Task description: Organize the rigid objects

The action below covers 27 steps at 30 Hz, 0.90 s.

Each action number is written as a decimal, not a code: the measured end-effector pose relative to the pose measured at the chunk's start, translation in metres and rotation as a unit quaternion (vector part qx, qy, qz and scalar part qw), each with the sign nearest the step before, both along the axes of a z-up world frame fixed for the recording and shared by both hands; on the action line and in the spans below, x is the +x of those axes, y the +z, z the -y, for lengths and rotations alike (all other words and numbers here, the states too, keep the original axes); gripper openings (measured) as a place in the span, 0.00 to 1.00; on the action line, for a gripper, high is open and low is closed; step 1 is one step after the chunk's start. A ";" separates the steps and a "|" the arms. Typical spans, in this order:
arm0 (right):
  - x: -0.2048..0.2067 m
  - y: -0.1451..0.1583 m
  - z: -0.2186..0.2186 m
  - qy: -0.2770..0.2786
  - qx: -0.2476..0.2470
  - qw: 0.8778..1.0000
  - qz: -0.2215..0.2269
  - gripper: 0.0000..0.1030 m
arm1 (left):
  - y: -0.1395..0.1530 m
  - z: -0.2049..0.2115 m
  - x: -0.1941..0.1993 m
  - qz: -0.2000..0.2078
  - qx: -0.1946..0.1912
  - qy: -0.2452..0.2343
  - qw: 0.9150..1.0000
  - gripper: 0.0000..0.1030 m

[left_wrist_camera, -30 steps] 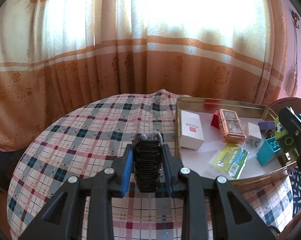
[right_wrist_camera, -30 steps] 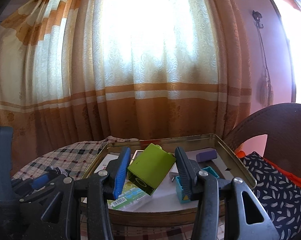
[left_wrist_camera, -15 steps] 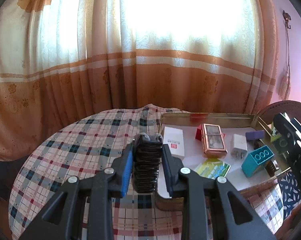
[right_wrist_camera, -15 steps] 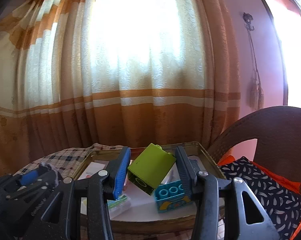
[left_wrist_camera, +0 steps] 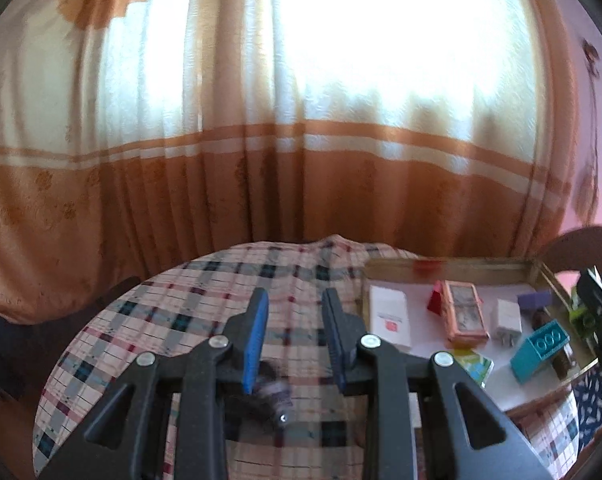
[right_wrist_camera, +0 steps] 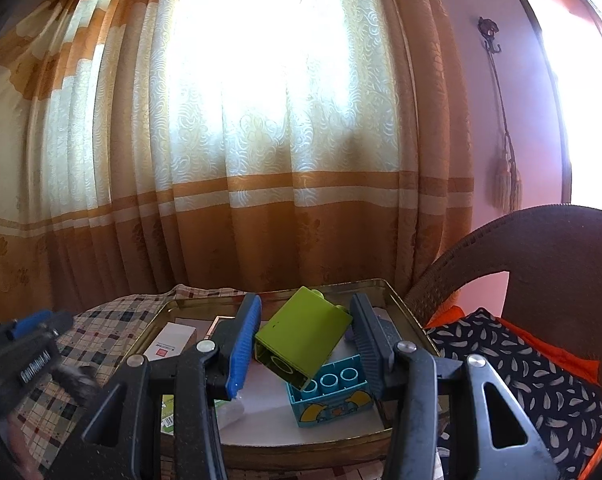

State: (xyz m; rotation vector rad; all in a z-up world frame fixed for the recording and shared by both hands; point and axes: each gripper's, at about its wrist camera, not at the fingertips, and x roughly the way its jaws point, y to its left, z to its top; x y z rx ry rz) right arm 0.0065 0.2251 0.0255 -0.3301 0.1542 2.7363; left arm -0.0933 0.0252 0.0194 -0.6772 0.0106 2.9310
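The green block [right_wrist_camera: 303, 334] is clamped, tilted, between the pads of the right tongs [right_wrist_camera: 305, 312], its hollow underside facing 7 o'clock. It hangs over the tray [right_wrist_camera: 405, 310], just above the teal block [right_wrist_camera: 333, 396] at 5 o'clock of it; whether the two touch I cannot tell.

To set it down well, I would level the block first so it lands on a flat face, then choose a bare patch of the tray floor, which looks open toward 9 o'clock of the teal block. Lower it until it rests before spreading the pads, or it may tip onto its neighbour.

The right tongs point slightly downward, across the tray's near rim toward the curtain. The left tongs [left_wrist_camera: 295, 320] stand apart with nothing between the pads, aimed gently down over the checked cloth [left_wrist_camera: 181, 300], the tray at their 2 o'clock. A dark, blurred thing [left_wrist_camera: 267, 394] shows beneath them at 6 o'clock, on or near the cloth; the blur hides what it is. A wicker chair [right_wrist_camera: 541, 248] stands at 3 o'clock of the tray.
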 end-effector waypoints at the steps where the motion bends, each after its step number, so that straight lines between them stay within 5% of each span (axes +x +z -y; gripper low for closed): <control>1: 0.000 0.000 0.000 0.000 -0.001 1.000 0.000 0.48 | 0.001 0.005 -0.001 -0.001 0.003 0.004 1.000 0.26; 5: 0.000 0.000 0.000 0.000 -0.002 1.000 -0.002 0.48 | -0.001 0.025 -0.009 0.010 0.004 0.008 1.000 0.26; 10: 0.000 0.000 0.002 0.004 -0.003 1.000 -0.003 0.48 | -0.024 0.043 -0.025 0.089 0.018 -0.028 0.996 0.27; 13: 0.001 0.002 0.005 0.007 -0.001 1.000 -0.006 0.48 | -0.030 0.053 -0.029 0.101 0.012 -0.028 0.994 0.27; 18: 0.001 0.002 0.006 0.010 -0.004 1.000 -0.010 0.48 | -0.023 0.094 -0.033 0.112 0.096 -0.046 0.988 0.26; 21: -0.001 -0.001 0.007 0.013 -0.006 1.000 -0.006 0.48 | -0.019 0.096 -0.032 0.109 0.071 -0.033 0.991 0.29; 25: -0.002 -0.003 0.006 0.013 -0.009 1.000 -0.003 0.48 | -0.029 0.086 -0.031 0.140 0.061 -0.035 0.988 0.94; 27: -0.002 -0.002 0.006 0.013 -0.012 1.000 -0.002 0.48 | -0.038 0.073 -0.030 0.152 0.032 -0.038 0.987 0.96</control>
